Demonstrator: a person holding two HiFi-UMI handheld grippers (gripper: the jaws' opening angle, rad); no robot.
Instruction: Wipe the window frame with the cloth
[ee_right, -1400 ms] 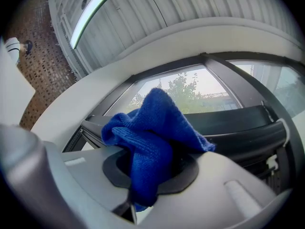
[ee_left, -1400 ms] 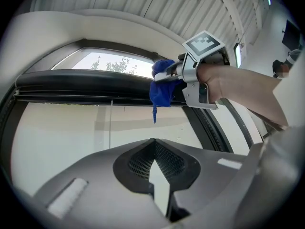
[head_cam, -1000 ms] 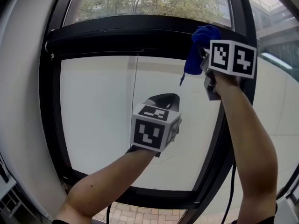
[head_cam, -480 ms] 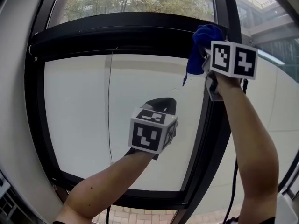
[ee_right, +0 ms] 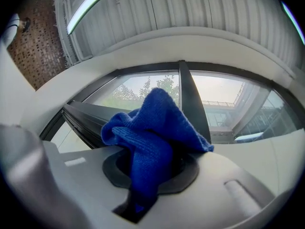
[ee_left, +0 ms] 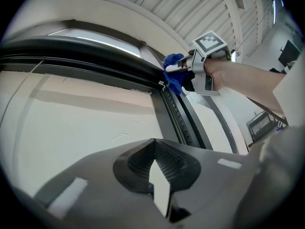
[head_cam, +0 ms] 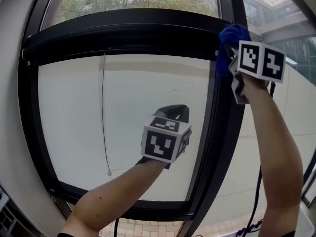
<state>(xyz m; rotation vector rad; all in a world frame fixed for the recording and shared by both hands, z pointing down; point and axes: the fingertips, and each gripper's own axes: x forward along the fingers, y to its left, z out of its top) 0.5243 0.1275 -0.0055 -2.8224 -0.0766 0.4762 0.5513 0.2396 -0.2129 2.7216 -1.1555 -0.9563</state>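
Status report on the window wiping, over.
Right tongs shut on blue cloth, at upper right corner of window frame. Left tongs shut, empty. Nothing blocking.

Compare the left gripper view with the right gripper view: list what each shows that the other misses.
Only the left gripper view: the right gripper seen from outside, its marker cube, and the person's forearm. Only the right gripper view: trees beyond the glass and a lit ceiling strip. Both: the blue cloth clamped in the right gripper, at the black window frame.
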